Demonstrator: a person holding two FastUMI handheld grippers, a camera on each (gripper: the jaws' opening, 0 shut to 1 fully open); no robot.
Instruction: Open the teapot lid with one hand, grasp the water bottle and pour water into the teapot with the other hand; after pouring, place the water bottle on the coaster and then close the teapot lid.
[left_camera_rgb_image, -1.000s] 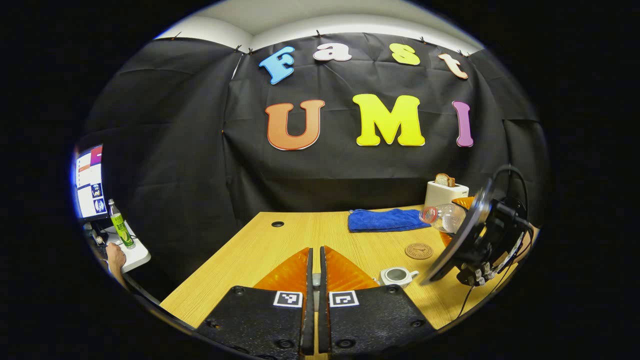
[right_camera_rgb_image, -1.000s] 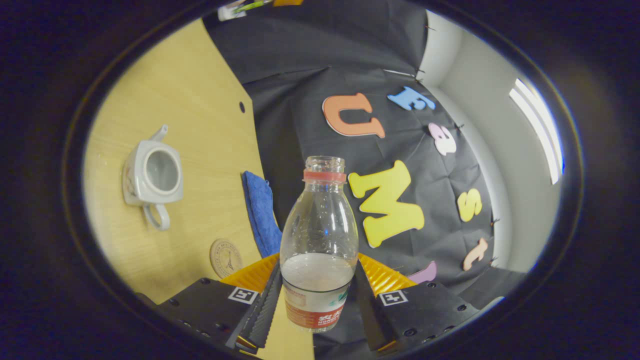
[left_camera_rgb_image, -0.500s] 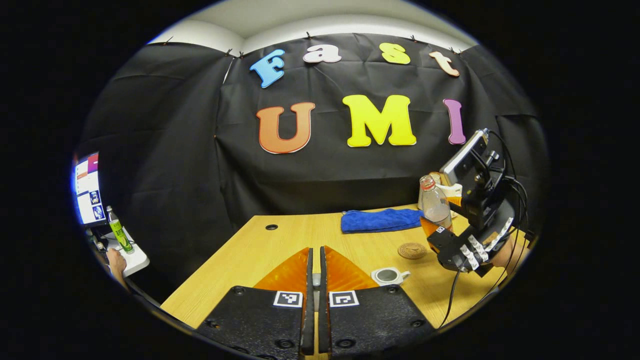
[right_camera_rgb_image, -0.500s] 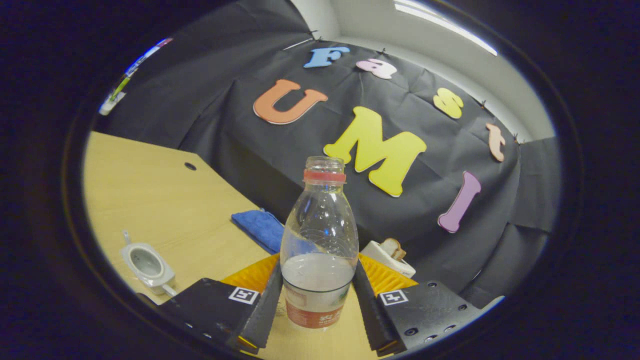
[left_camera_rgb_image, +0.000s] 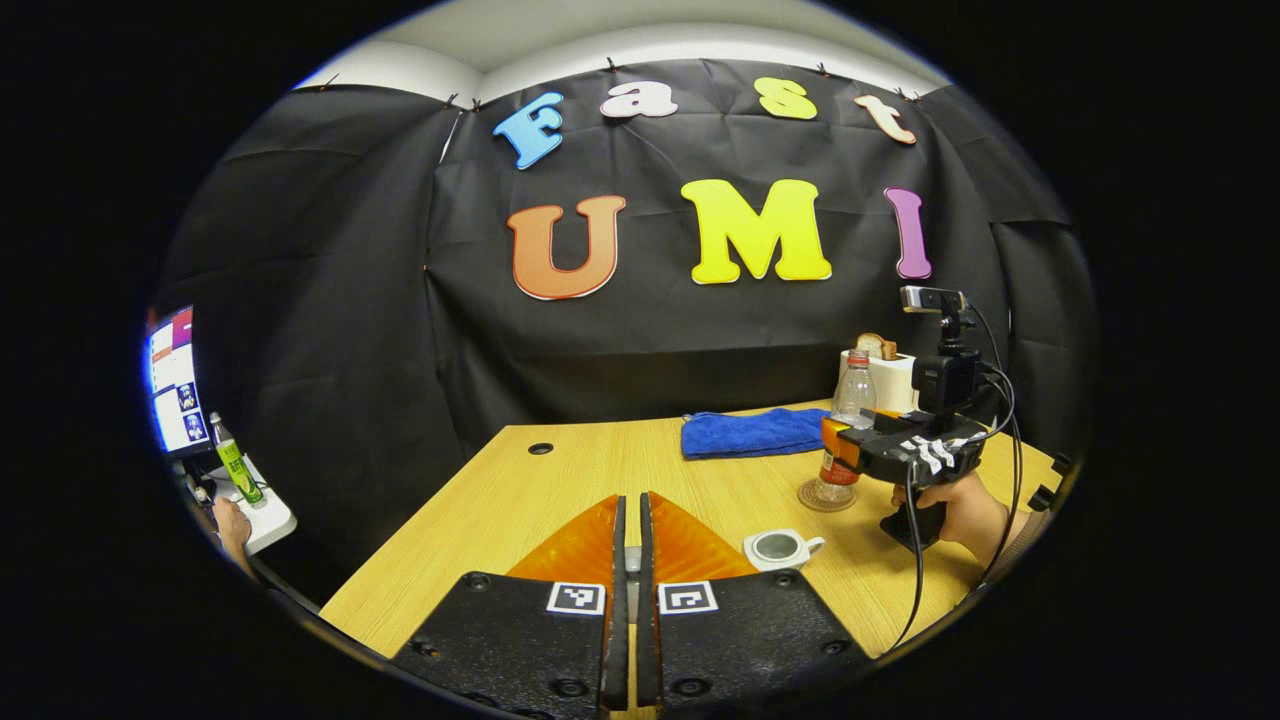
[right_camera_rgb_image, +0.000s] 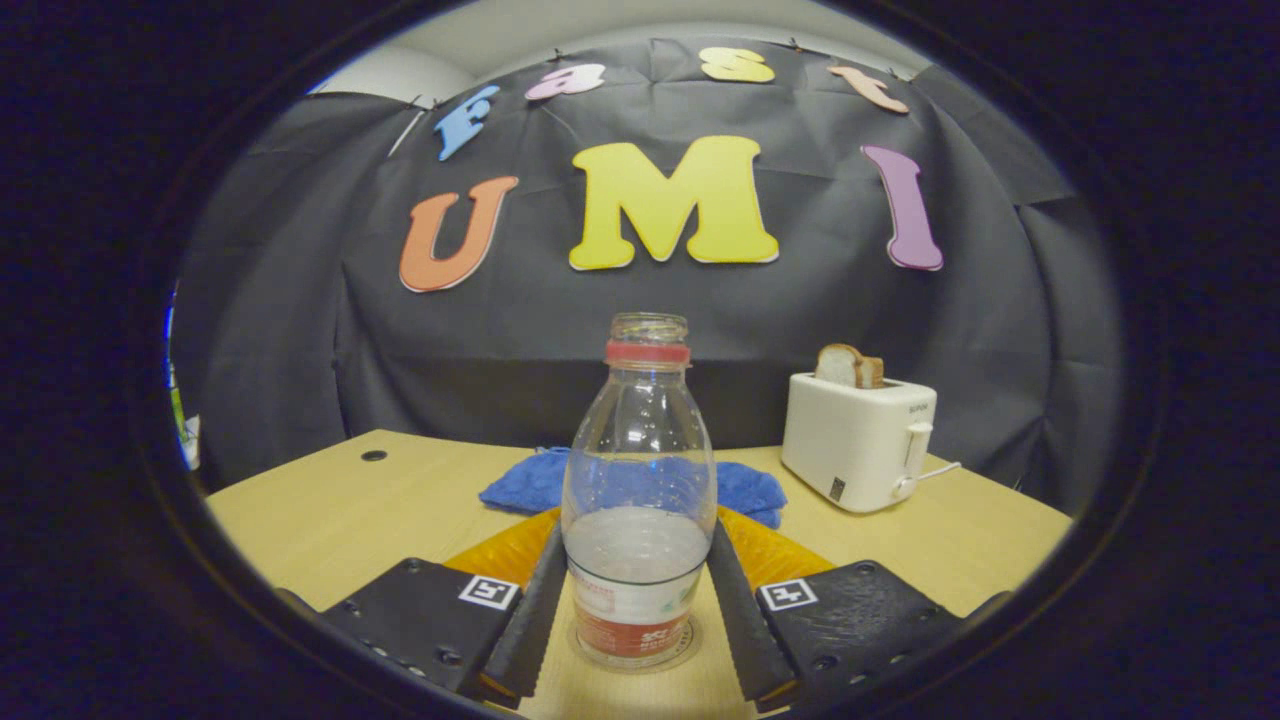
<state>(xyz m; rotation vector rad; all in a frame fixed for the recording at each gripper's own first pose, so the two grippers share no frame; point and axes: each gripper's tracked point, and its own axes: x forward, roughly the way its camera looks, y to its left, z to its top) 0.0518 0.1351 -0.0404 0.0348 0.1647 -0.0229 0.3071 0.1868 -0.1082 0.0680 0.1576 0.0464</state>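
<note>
Now my right claw (right_camera_rgb_image: 634, 600) has both fingers pressed against the sides of the water bottle (right_camera_rgb_image: 640, 500), which stands upright on the coaster (left_camera_rgb_image: 812, 497), uncapped and roughly a third full. In the left gripper view I can see that same claw (left_camera_rgb_image: 848, 447) from the side, level with the bench (left_camera_rgb_image: 520, 510), my hand (left_camera_rgb_image: 955, 508) wrapped around its grip and cables hanging from it. My left claw (left_camera_rgb_image: 627, 560) is drawn nearly closed, with only a thin slit between its fingers; something small and grey sits in that slit, but I cannot tell what it is. The teapot (left_camera_rgb_image: 780, 548) sits on the bench just in front of the coaster, its top open and its spout pointing right. Behind the bottle lies a blue cloth (right_camera_rgb_image: 740, 485), and to its right a white toaster (right_camera_rgb_image: 860, 440) with a slice of bread (right_camera_rgb_image: 848, 366) poking out. At the far left of the left gripper view, a green bottle (left_camera_rgb_image: 233, 462) stands beside a lit screen (left_camera_rgb_image: 172, 380).
</note>
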